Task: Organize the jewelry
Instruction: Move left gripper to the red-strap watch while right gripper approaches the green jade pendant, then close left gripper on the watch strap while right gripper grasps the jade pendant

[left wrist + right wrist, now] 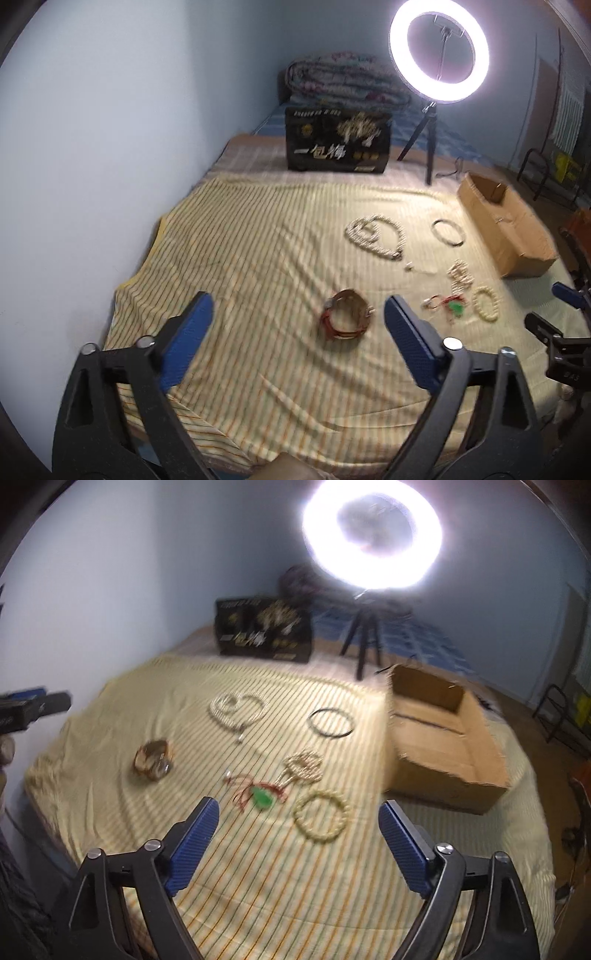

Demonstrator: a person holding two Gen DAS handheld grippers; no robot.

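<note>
Both sets of tongs are spread wide and hold nothing: the left tongs hang over the striped bedsheet with the brown-and-red bangle stack lying just ahead between their blue pads, and the right tongs hover near the pale bead bracelet at the lower centre of the right wrist view. The other jewelry is scattered on the bed: a long bead necklace toward the centre, a thin dark ring bangle right of it, a small beaded piece, and a red cord with a green pendant close to the right tongs' left pad. The open cardboard box at the right looks like the likely destination. The risks lie in the soft, wrinkled sheet: a closing pad could pinch fabric with a bracelet and drag neighbouring pieces. The red cord lies so near the beaded piece that lifting one may snag the other. The long necklace could dangle, slip out, or catch on the box wall. Both views are motion-blurred, so fine details stay uncertain.
</note>
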